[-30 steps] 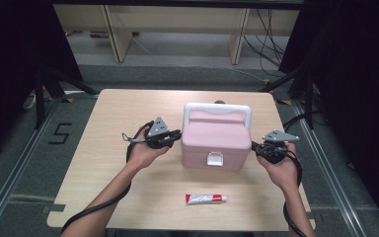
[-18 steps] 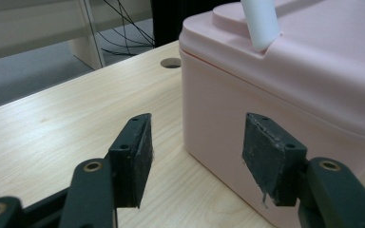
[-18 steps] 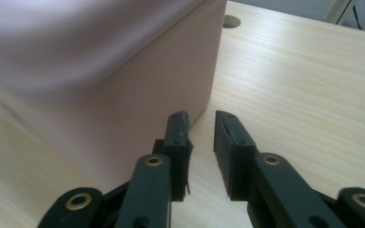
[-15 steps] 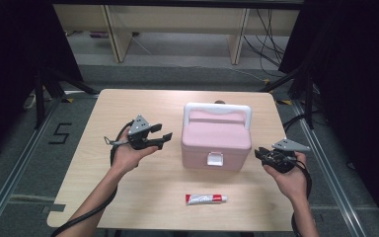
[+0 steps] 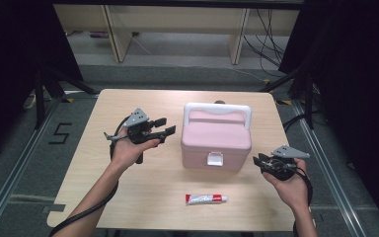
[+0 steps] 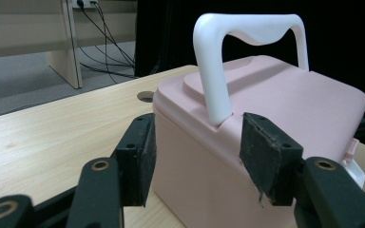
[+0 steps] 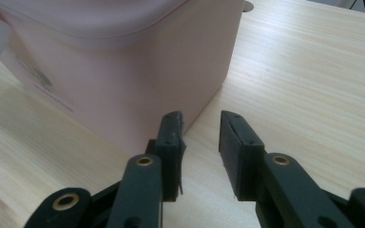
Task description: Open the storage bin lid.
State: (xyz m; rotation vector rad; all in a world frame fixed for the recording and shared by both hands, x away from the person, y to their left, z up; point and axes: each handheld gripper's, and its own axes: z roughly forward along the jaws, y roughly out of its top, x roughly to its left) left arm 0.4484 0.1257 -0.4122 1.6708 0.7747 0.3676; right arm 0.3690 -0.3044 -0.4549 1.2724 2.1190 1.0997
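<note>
Both hand-held grippers off pink box [image 5: 216,140] | left [image 5: 159,130] wide | right [image 5: 259,161] opening, empty

A lab recording bay: black curtains [image 5: 10,59] flank a wooden table [image 5: 103,197], cables [image 5: 271,44] trail over grey floor [image 5: 10,168] marked with tape [image 5: 61,133].

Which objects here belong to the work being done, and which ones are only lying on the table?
Belonging to the work:
pink box
left tongs, open beside it
right tongs, open beside it

Only lying about:
tube, near the front edge of the table
</note>
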